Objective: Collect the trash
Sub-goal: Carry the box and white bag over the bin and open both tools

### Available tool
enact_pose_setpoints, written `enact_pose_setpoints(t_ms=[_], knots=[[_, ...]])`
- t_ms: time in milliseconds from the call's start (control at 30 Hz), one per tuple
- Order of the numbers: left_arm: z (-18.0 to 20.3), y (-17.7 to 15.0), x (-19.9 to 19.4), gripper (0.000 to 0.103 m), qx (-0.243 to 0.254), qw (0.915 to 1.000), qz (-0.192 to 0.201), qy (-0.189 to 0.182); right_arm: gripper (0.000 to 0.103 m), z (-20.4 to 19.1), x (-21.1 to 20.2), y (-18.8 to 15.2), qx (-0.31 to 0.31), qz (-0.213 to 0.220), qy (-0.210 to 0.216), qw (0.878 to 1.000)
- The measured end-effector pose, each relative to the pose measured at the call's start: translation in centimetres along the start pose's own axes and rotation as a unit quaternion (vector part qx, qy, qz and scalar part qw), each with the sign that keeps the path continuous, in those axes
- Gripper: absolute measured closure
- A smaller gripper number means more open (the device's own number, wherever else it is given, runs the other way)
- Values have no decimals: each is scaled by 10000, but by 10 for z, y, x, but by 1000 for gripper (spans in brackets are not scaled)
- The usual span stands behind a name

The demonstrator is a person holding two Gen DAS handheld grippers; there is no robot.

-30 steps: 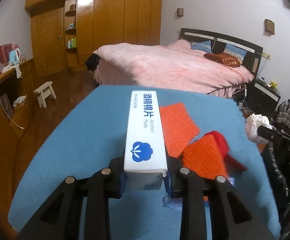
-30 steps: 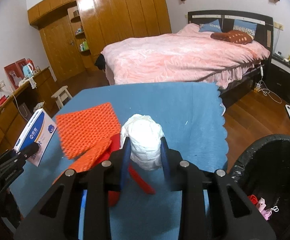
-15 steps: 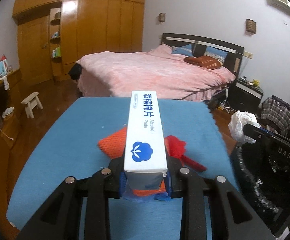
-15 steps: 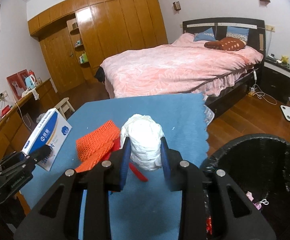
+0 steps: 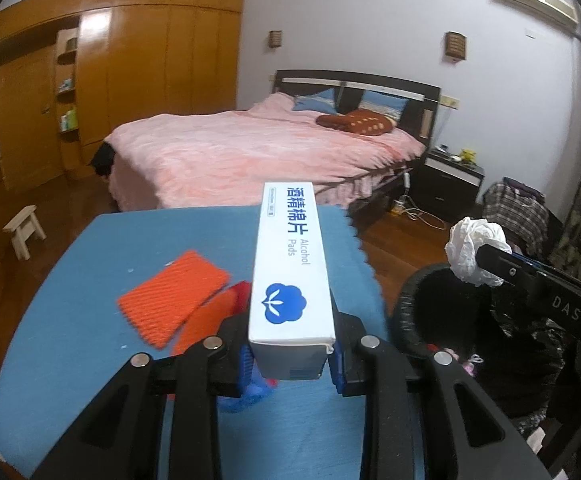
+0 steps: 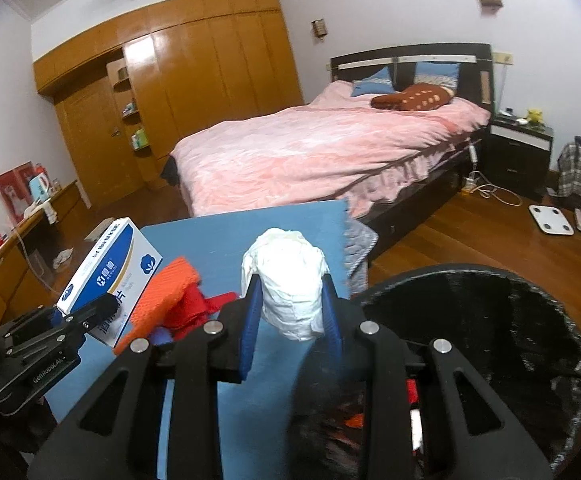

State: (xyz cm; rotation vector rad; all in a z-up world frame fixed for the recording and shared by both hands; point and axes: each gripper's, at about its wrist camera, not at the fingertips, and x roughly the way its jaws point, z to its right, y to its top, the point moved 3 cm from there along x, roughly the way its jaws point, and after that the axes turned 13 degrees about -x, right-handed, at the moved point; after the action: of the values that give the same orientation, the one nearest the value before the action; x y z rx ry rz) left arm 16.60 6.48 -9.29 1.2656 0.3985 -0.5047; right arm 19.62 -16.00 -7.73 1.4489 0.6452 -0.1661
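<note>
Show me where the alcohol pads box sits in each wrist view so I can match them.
Left wrist: alcohol pads box at bottom centre, clamped in the left tongs.
Right wrist: the box at left, held above the table edge.
Shared landmark: the pink bed.

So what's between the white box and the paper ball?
In the right wrist view, orange netting and a red scrap lie between the box and the paper ball.

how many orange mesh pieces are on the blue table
2. One orange mesh piece lies flat near the table's middle; the second orange piece overlaps its near edge, partly hidden behind the alcohol pads box. More may be hidden.
</note>
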Motion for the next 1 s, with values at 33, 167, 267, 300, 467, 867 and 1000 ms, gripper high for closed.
enact_pose_setpoints(t_ms=[33, 167, 267, 300, 467, 867, 1000], knots=[[6, 0, 1, 73, 26, 10000, -12, -43, 75, 6, -4, -2, 23, 1, -66, 10000], [31, -1, 10, 73, 161, 9995, -74, -263, 75, 29, -16, -13, 114, -32, -287, 9995], [52, -4, 14, 73, 268, 9986, -120, -444, 75, 45, -22, -21, 206, -75, -454, 9987], [59, -5, 16, 73, 300, 9982, -138, -508, 75, 50, -23, -23, 231, -88, -499, 9984], [92, -12, 22, 73, 473, 9953, -224, -813, 75, 75, -34, -36, 359, -131, -753, 9964], [153, -33, 42, 73, 744, 9872, -503, -1318, 75, 120, -53, -63, 574, -247, -1184, 9910], [168, -39, 52, 73, 822, 9841, -636, -1437, 74, 132, -56, -72, 653, -296, -1292, 9890]])
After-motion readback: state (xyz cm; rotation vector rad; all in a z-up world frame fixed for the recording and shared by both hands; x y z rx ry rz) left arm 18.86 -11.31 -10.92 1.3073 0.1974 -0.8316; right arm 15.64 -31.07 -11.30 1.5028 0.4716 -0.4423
